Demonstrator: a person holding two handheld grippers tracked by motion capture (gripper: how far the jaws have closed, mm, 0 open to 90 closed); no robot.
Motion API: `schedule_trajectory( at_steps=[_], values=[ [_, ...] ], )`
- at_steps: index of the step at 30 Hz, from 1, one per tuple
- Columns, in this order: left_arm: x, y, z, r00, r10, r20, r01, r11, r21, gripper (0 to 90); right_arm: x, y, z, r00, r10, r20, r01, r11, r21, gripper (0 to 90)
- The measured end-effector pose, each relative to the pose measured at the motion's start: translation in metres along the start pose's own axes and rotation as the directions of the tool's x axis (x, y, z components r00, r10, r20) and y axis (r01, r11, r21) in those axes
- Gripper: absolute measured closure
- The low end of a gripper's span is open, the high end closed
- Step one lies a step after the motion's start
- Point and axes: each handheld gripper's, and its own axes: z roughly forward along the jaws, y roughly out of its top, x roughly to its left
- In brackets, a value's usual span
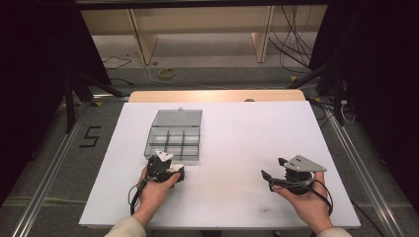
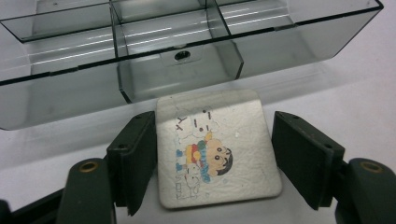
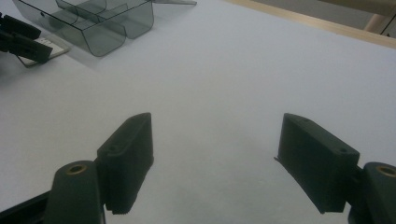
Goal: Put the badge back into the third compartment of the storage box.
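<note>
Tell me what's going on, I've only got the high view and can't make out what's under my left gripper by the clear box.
Observer: A square card with a cartoon picture lies flat on the table between the left gripper jaws.
Operator: Are the jaws closed on it?
Observer: No. One jaw is at the card's edge; the other stands apart from it.
Operator: How close is the card to the box?
Observer: It lies just in front of the box, by the small clasp tab on its front wall.
Operator: And my right gripper?
Observer: The right gripper is wide open over bare white table.
</note>
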Motion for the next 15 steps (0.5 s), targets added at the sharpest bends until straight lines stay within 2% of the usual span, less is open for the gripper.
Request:
schedule_trajectory(
  at_steps=[9,15],
  values=[
    [-0.0001,0.0002,-0.0006,1.0,0.006,0.002,-0.006,1.0,0.002,32.3,-0.0001,-0.0002,0.0003,1.0,-0.001,-0.002,0.001,1.0,-0.001,27.4],
    [-0.0011,0.0003,-0.0015,0.9997,0.024,0.0,-0.024,0.9997,0.004,32.4,-0.0001,-0.0002,0.0003,1.0,0.001,-0.002,-0.001,1.0,-0.002,27.4]
  ],
)
